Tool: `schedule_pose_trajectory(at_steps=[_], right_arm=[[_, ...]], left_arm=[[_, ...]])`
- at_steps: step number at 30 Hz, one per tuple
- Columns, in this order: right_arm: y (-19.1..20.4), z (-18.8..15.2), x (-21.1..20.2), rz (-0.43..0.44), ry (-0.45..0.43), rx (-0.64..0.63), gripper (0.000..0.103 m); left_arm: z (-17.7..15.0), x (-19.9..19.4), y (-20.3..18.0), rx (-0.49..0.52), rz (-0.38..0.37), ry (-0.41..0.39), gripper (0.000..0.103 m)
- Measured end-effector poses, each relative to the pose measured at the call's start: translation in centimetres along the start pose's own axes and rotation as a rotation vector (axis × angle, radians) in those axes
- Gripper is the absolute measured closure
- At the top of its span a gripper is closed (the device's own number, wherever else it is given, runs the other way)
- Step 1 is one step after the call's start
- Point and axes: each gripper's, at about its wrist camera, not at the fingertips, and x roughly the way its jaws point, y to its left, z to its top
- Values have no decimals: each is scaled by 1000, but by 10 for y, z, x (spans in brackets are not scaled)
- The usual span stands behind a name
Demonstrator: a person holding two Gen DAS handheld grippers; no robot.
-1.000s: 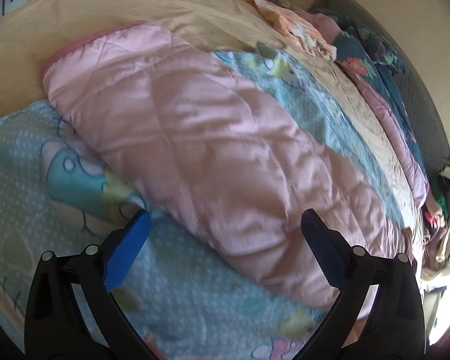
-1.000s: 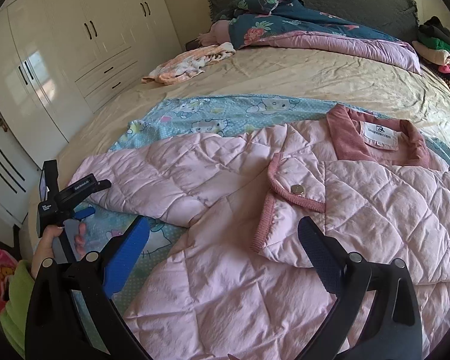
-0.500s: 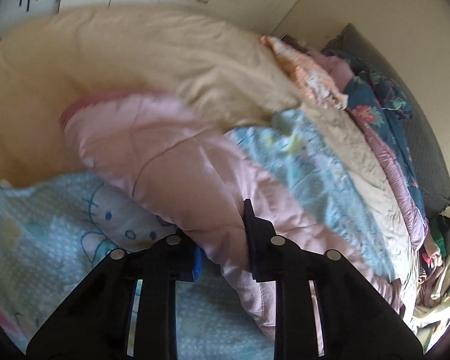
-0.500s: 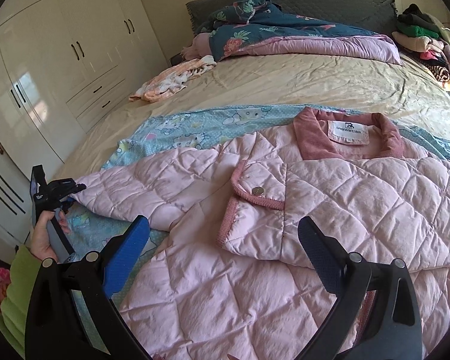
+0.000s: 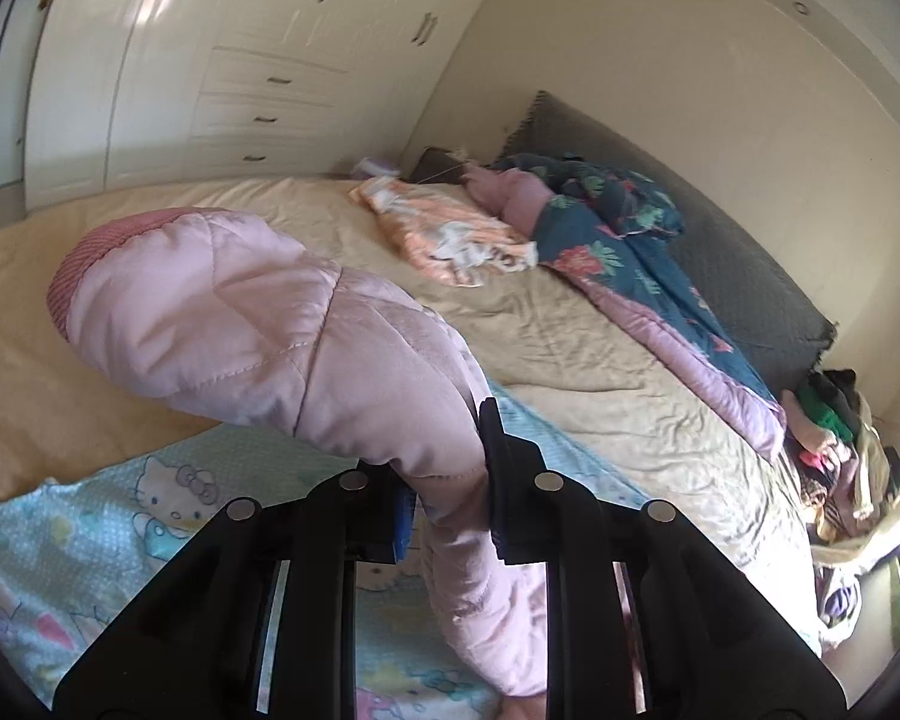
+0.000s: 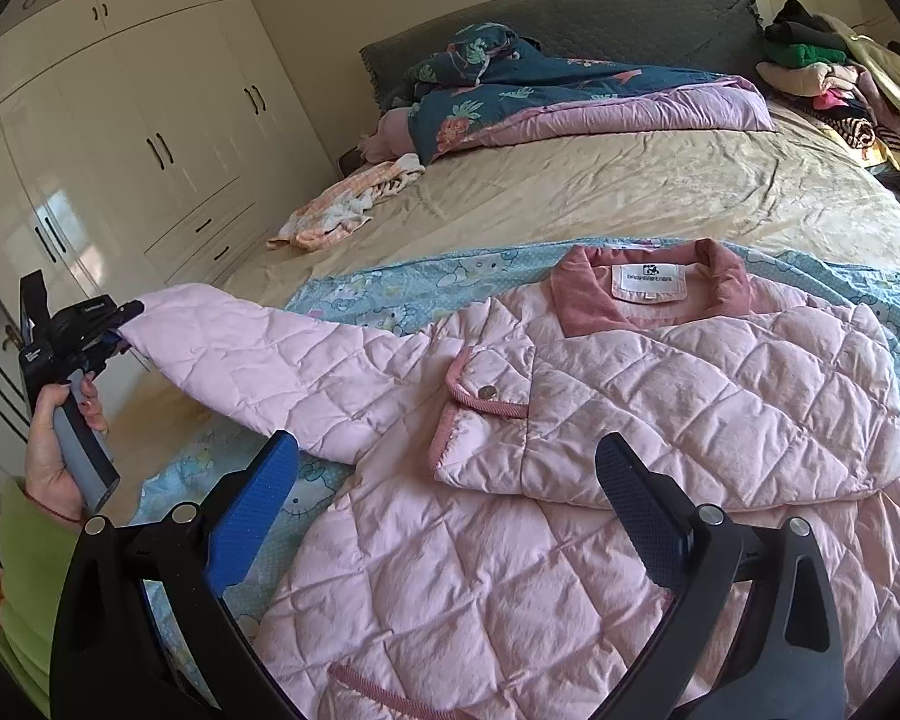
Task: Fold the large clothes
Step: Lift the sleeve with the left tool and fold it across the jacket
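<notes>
Seen from the left wrist, the left tongs (image 5: 447, 480) are closed tight on the sleeve (image 5: 258, 324) of the pink quilted jacket, a little way back from its ribbed cuff (image 5: 90, 264), so that the cuff end bulges up and forward past the fingers while the rest of the sleeve drops below them. The sleeve is lifted clear of the cartoon-print sheet (image 5: 90, 540) spread on the bed (image 5: 600, 360), with the wardrobe (image 5: 222, 60) and a heap of bedding in the distance. Seen from the right wrist, the jacket (image 6: 570, 480) lies face up on that sheet (image 6: 390, 294), collar (image 6: 648, 294) toward the headboard, its other side already turned in across the chest. The sleeve (image 6: 282, 372) stretches out sideways and slightly raised to the left tongs (image 6: 114, 324), which the person's left hand (image 6: 60, 438) holds by the handle at the bed's edge, fist upright, wrist in a green cuff. The right tongs (image 6: 450, 504) hang wide open and empty above the jacket's lower front, fingers pointing toward the collar. The step in hand looks like folding this sleeve inward; the next move likely calls for carrying the cuff across onto the chest, laying it flat, then letting go, perhaps with the right tongs pinning the body steady.
</notes>
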Motion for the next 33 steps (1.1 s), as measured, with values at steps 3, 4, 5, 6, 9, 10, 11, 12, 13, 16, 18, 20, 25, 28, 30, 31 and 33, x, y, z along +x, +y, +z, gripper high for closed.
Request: schedule_pose_trajectory(at_steps=[3,4,5,6,9,10,11,12,13,16,18,20,25,28,30,31,33], right_arm=[[-7,-1,-16,-2,-16,9,4],[-10,-2,-22,-2,-21,10,4],[-12,-2,-27,-5,-25,11,4],[-15,-3,-32,-10,-30,12,4],[-25,-5,-45,-14,-44,27,4],[-28,-6,-49,-17,-49,34,4],[-32,-8,-54,-20,-55,42,4],[-36,-8,-57,-21,-59,49,4],[-40,-10,-61,-20,-64,56,4],[-52,-13,-70,-23,-73,82,4],[-61,-16,-75,-22,-77,97,4],[-68,-19,-81,-29,-84,108,4],[-88,-27,-94,-49,-95,139,4],[-101,-32,-100,-63,-105,164,4],[-111,-36,-103,-69,-106,187,4],[-115,-37,-105,-71,-106,198,4],[-123,-40,-107,-74,-109,211,4]], left_arm=[[-3,-12,-27,49,-29,-9,92],[-5,-16,-37,66,-43,-11,92],[-8,-20,-45,78,-54,-13,92],[-10,-25,-55,95,-65,-15,92],[-15,-29,-80,133,-92,-20,93],[-18,-30,-86,145,-98,-21,93],[-21,-32,-93,155,-104,-21,93],[-23,-33,-99,163,-113,-20,93],[-26,-35,-107,177,-122,-20,93],[-35,-39,-128,214,-144,-20,93],[-42,-41,-141,242,-159,-17,93],[-50,-44,-153,269,-176,-15,93],[-71,-44,-185,325,-215,7,93],[-84,-41,-200,355,-231,24,93],[-93,-41,-210,379,-242,31,93],[-99,-39,-216,394,-248,38,94],[-110,-36,-227,419,-263,53,94]])
